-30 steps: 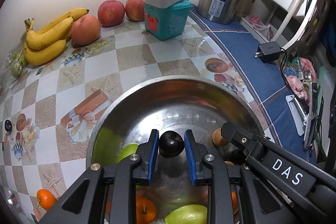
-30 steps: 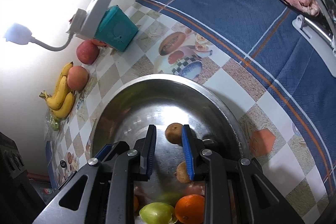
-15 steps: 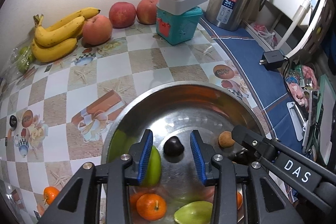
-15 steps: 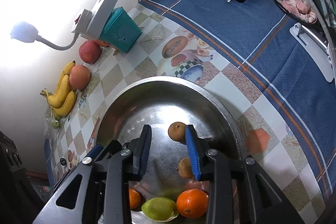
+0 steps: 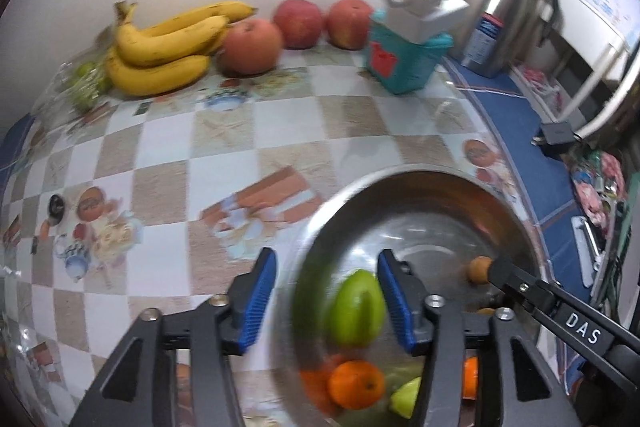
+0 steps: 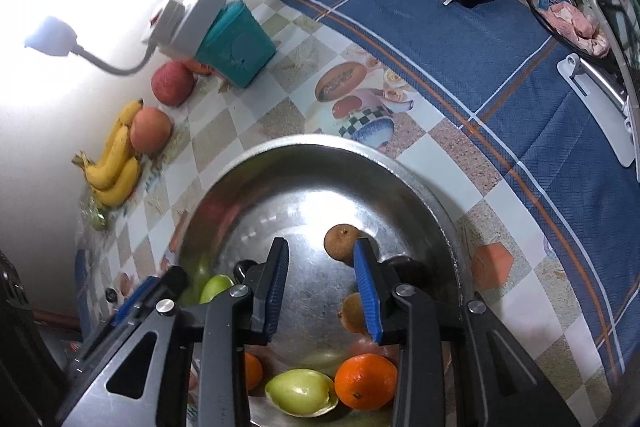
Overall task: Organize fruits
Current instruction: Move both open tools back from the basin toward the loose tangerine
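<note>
Checkered desk (image 5: 168,163), steel bowl (image 6: 404,171) near. Left gripper (image 5: 326,301) jaws apart, empty, over bowl rim; right gripper (image 6: 322,287) jaws apart above the bowl floor. Oranges (image 6: 366,381), green fruit (image 5: 356,307) inside. Bananas (image 5: 164,51), apples (image 5: 250,45) at far wall.

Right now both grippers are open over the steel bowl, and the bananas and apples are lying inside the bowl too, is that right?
Not quite. The left gripper and right gripper are both open over the steel bowl, but the bananas and apples are not in it. The left wrist view shows them on the checkered tablecloth against the wall.
</note>
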Demonstrator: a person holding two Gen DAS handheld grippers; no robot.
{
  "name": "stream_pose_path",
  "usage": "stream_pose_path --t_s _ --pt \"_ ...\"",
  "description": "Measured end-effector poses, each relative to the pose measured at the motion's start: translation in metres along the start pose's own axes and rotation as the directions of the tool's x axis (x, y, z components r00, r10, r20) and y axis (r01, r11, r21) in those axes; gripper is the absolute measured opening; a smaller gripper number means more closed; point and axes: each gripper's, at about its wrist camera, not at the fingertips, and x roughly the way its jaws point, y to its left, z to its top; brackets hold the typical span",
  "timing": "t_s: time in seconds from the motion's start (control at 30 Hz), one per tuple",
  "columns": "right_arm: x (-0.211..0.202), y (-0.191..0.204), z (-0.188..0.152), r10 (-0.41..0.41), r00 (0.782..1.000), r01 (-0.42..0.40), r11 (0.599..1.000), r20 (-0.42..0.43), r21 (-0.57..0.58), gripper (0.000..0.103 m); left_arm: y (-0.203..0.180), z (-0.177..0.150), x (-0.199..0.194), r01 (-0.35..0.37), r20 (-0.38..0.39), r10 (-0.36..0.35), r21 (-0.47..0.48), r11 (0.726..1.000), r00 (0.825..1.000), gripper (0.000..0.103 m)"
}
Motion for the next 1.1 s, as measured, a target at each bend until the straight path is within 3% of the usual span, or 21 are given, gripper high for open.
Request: stream_pose_path --t_s 0.3,0.43,0.67,1.07,1.1 --pt "0.01 0.019 -0.007 -0.061 0.998 0.057 0.993 -0.034 -0.099 0.056 0.048 -0.001 0.002 -0.107 -0.076 0.097 -0.155 0.982 0.992 0.067" --pt "0.008 0.027 -0.01 -0.078 0.997 0.074 0.988 -0.022 -0.135 0.061 0.059 -0.007 0.005 -0.131 -0.108 0.111 -0.205 0.97 0.988 0.078" --pt "0.009 0.031 -0.012 -0.082 0.997 0.08 0.984 -0.011 -0.157 0.07 0.061 -0.012 0.009 -0.163 -0.147 0.133 -0.213 0.963 0.98 0.095" --pt "0.014 0.038 -0.015 -0.071 0.997 0.066 0.981 -0.023 -0.181 0.08 0.068 -0.015 0.015 -0.188 -0.183 0.148 -0.226 0.956 0.972 0.103" --pt "0.015 0.038 -0.015 -0.071 0.997 0.065 0.981 -0.025 -0.183 0.086 0.069 -0.015 0.015 -0.192 -0.185 0.152 -0.226 0.955 0.971 0.103"
